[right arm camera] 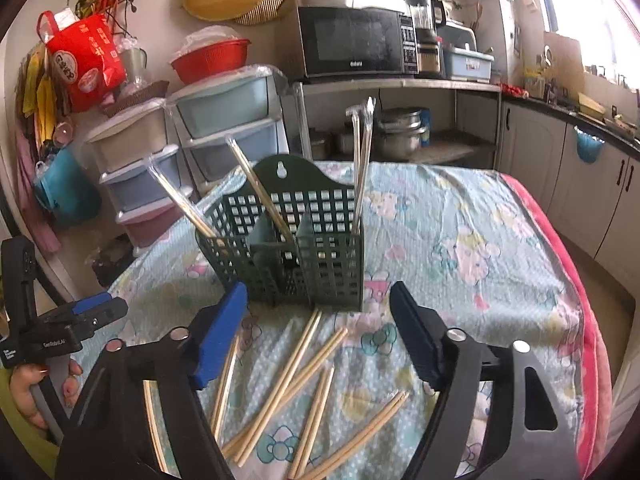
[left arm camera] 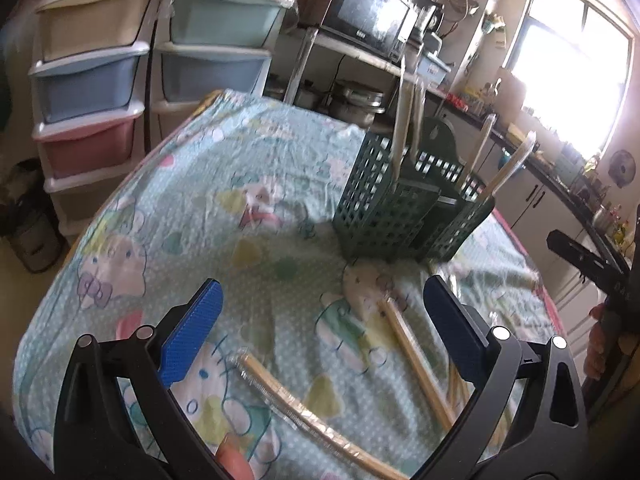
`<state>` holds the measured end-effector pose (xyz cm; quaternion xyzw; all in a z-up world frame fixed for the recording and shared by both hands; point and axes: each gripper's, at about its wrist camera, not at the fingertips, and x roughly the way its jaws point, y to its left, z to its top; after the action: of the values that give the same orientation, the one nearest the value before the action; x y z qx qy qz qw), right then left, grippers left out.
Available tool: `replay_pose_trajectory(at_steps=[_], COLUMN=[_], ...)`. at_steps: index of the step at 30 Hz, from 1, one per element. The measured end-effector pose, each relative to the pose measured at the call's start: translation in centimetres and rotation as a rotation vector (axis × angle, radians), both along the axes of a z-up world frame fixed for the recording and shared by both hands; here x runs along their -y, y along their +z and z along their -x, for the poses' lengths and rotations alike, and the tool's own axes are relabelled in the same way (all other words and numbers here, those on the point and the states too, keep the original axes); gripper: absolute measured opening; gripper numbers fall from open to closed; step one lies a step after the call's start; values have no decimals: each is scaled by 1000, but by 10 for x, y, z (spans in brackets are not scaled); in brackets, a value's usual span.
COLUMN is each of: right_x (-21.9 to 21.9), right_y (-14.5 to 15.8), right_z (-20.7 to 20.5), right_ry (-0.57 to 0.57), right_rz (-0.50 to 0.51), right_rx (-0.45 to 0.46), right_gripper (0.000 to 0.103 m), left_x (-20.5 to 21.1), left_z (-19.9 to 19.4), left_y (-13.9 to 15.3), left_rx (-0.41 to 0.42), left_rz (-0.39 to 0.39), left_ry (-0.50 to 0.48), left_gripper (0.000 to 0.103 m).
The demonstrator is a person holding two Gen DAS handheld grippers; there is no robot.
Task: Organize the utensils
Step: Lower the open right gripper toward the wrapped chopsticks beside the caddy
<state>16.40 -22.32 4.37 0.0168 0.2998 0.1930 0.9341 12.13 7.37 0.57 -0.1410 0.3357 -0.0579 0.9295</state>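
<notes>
My left gripper (left arm camera: 320, 336) and right gripper (right arm camera: 318, 332) both gape wide, holding nothing, above loose chopsticks (right arm camera: 280, 384) before the green caddy (right arm camera: 288, 248).

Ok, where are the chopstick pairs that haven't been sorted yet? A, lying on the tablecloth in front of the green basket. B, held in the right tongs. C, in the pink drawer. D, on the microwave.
A: the loose chopstick pairs lie on the tablecloth in front of the green basket, and the right tongs are open and empty.
</notes>
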Motion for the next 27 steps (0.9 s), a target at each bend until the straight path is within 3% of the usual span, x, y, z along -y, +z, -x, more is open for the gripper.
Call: replay_pose_trajectory(at_steps=[6,13,19,27], right_x=[-6,-19,-28,-45], right_y=[-15,-35,-48,-65], right_z=[-7,-18,-27,-44], right_ry=[26,55,63,80], right_rz=[3,21,42,90], right_rx=[-55,-117,-150,-182], right_gripper=[52,40,37,36], left_x=[2,6,0,-6], left_z=[6,13,11,5], left_y=[-19,-32,-44,-57], left_rx=[-61,-109,-174,-242], left_rz=[9,7,36,50], left_ry=[-15,-55,-49,-13], left_gripper=[92,78,62,61])
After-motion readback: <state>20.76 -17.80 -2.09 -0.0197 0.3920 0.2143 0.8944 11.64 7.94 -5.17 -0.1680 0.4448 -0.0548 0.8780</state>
